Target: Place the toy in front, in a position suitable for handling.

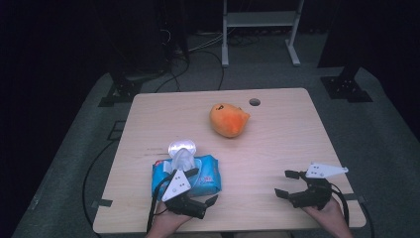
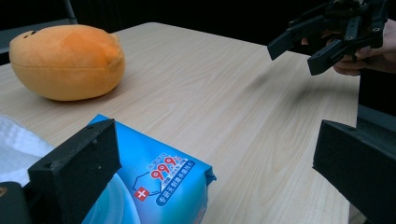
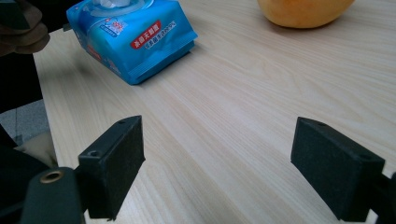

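Note:
A blue pack of wet wipes (image 1: 205, 176) lies at the near left of the wooden table (image 1: 287, 129), its round lid (image 1: 182, 146) flipped up and a white wipe (image 1: 182, 157) poking out. My left gripper (image 1: 203, 186) hovers open over the pack's near right corner, the pads apart from it. In the left gripper view the pack (image 2: 159, 172) lies low between the wide jaws of the left gripper (image 2: 215, 163). An orange plush toy (image 1: 229, 120) rests mid-table. My right gripper (image 1: 285, 183) stands open at the near right over bare wood, as the right gripper view (image 3: 224, 163) shows.
A small round hole (image 1: 254, 102) sits in the tabletop near its far edge. Beyond the table stand a white metal frame (image 1: 260, 20) and black stand bases (image 1: 346, 89) with cables on the grey floor. Bare wood lies between the plush toy (image 3: 303, 11) and the pack (image 3: 135, 42).

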Action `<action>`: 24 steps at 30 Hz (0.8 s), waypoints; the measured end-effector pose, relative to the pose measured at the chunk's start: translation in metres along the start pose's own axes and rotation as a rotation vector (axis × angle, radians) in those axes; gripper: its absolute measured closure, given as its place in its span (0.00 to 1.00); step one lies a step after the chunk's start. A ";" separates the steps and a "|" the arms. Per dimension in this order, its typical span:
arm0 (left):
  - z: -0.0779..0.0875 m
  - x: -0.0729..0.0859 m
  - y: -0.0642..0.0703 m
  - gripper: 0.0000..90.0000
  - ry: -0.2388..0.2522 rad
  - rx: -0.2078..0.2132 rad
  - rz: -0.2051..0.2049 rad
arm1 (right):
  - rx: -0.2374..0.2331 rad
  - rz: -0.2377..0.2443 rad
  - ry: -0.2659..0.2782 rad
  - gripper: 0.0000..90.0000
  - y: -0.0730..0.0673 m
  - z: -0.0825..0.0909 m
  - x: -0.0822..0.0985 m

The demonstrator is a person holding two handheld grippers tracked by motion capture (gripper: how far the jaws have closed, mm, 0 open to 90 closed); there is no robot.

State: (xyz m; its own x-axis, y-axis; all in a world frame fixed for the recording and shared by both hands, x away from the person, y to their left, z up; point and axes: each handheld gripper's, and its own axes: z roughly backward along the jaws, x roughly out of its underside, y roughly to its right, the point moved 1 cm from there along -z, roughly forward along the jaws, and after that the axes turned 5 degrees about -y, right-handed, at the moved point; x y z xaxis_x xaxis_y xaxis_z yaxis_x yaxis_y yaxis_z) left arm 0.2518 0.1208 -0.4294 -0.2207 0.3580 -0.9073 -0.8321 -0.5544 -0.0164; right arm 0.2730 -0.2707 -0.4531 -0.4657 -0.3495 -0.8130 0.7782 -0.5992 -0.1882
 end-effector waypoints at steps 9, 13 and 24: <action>0.001 -0.003 0.001 0.03 0.015 0.013 -0.015 | 0.003 -0.013 0.006 0.18 0.002 0.003 0.003; 0.007 -0.008 0.003 0.04 0.028 0.014 -0.029 | 0.008 -0.012 0.012 0.18 0.000 0.002 0.001; 0.024 -0.009 -0.012 0.13 0.015 -0.010 -0.094 | 0.003 -0.010 0.011 0.18 -0.002 0.001 0.000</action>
State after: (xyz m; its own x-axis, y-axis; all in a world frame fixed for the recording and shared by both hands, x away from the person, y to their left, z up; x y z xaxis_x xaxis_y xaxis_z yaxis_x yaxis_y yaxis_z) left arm 0.2516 0.1424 -0.4110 -0.1336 0.3975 -0.9078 -0.8437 -0.5263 -0.1063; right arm 0.2706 -0.2706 -0.4522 -0.4692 -0.3354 -0.8169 0.7720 -0.6050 -0.1950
